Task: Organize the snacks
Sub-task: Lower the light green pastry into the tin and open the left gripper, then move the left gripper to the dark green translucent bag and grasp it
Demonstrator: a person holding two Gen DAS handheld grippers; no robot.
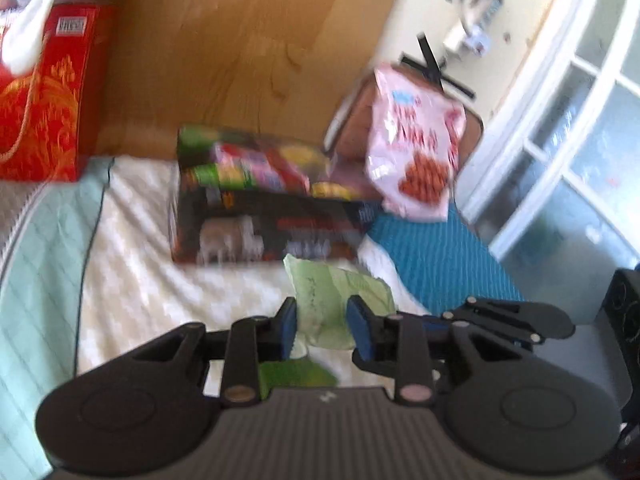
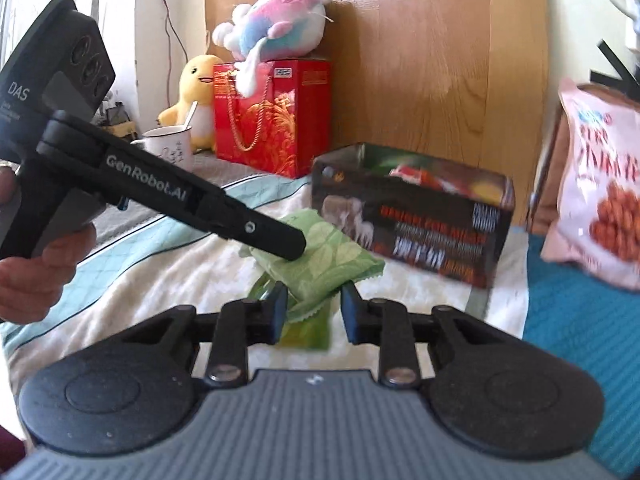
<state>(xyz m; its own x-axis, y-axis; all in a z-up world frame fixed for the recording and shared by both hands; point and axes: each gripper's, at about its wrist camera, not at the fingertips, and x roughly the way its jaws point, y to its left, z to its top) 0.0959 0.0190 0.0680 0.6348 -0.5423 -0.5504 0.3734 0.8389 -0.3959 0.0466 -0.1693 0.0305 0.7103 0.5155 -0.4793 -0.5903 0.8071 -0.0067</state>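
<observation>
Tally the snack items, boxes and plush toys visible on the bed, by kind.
Loose snack packets: 2, green packet and pink bag
Boxes: 2, dark box with snacks inside and red gift box
Plush toys: 2, yellow plush and pink-and-blue plush
Total: 6

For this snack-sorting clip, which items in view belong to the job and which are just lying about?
Job: green snack packet, dark box with snacks in it, pink snack bag.
Lying about: red gift box, plush toys, white mug.
</observation>
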